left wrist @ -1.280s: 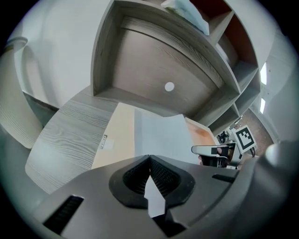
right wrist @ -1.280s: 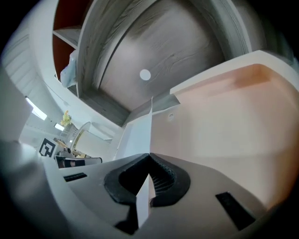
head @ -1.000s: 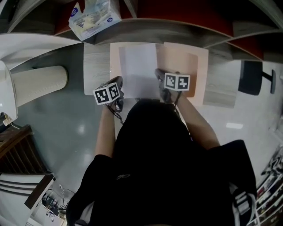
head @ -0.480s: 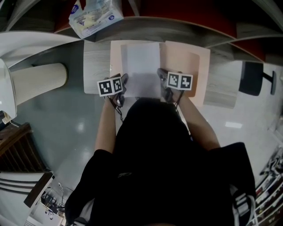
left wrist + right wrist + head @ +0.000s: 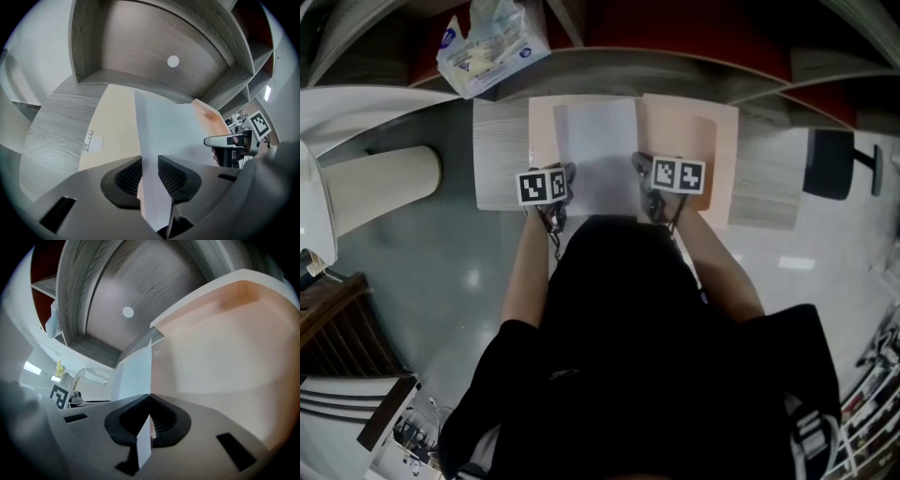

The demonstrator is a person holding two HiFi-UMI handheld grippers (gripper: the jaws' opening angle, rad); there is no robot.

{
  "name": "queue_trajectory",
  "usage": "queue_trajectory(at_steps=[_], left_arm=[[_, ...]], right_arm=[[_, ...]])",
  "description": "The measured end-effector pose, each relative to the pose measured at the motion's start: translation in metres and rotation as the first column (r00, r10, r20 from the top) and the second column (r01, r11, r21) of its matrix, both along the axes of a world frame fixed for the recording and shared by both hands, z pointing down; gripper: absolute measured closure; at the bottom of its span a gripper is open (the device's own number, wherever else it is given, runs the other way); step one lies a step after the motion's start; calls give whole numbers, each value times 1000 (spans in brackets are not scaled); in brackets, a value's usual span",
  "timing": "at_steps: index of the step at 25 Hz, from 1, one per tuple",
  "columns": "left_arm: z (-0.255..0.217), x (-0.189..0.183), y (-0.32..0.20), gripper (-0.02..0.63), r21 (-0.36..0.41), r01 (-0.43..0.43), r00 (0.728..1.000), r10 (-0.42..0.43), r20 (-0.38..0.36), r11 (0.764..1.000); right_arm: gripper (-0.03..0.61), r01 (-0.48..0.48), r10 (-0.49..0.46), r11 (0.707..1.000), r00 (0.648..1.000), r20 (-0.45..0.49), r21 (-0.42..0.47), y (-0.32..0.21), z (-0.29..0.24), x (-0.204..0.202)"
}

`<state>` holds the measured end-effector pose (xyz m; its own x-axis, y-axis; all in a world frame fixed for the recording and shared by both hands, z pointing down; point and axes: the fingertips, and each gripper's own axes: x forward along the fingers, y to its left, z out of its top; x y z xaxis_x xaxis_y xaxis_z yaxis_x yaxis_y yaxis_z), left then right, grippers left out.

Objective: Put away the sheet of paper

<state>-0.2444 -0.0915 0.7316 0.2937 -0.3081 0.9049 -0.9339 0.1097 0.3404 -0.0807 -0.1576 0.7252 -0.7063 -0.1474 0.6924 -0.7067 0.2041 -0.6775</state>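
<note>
- Jaws on the left gripper (image 5: 150,165) stand apart and have just been closing. The paper (image 5: 168,126) runs through the gap, but the pads do not press on it.
- The right gripper (image 5: 150,398) is clenched on the paper (image 5: 133,376), with the sheet's near edge pinched between the ribbed pads.
- In the head view the left gripper (image 5: 565,174) is at the paper's near left corner. The right gripper (image 5: 641,167) is at its near right corner.
- The paper (image 5: 598,141) lies over the left half of an open peach folder (image 5: 689,141), with its near short edge at the two grippers.
- The paper's long axis runs straight away from the person, so the far short edge points toward the shelf (image 5: 675,70).
- The folder (image 5: 112,122) lies flat on a grey wood-grain desk (image 5: 499,155). The desk sits under a curved shelf of the same wood, and its back panel carries a white dot (image 5: 173,61).
- A plastic packet (image 5: 487,42) sits on the shelf at upper left.
- Left of the desk are a glossy grey floor (image 5: 459,272) and a cream cylinder (image 5: 380,178).
- Compared with a second ago, the left gripper's marker cube sits higher in the head view and closer to the paper's edge.
- The right gripper, paper and folder are about where they were.
</note>
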Motion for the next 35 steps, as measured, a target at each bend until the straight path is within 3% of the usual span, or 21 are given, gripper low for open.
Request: queue_trajectory(at_steps=[5,16,21,22,23,24,30,33,34,35], left_arm=[[0,0,-2,543,5,11,1000,-11,-6,1000],[1,19,-15,561,16,-2,1000,3,-27,1000],[2,25,-13,563,5,4,999,-4,-32,1000],[2,26,-13,563,4,7,999,-7,-34,1000],[2,27,-13,563,2,14,999,-13,-36,1000],[3,27,-13,565,1,22,999,-22,-37,1000],[3,34,-21,565,12,63,998,-62,-29,998],[3,42,-25,565,30,84,996,-82,-47,996],[3,44,-27,565,36,92,994,-90,-55,995],[2,46,-28,565,38,99,993,-97,-64,994]], right_arm=[[560,-14,14,1000,1000,-8,-14,0,3,8],[560,-3,4,1000,999,-53,7,0,4,28],[556,91,-85,993,993,-80,71,-2,-7,28],[490,116,-109,990,990,-88,84,-2,-10,26],[338,141,-132,985,987,-96,95,-2,-12,25],[321,164,-152,980,983,-106,110,-3,-15,25],[321,233,-176,936,959,-223,262,-19,-30,38],[333,233,-163,920,959,-232,316,-26,-36,44],[384,228,-159,918,962,-223,325,-27,-37,45],[519,221,-156,918,965,-210,329,-26,-38,45]])
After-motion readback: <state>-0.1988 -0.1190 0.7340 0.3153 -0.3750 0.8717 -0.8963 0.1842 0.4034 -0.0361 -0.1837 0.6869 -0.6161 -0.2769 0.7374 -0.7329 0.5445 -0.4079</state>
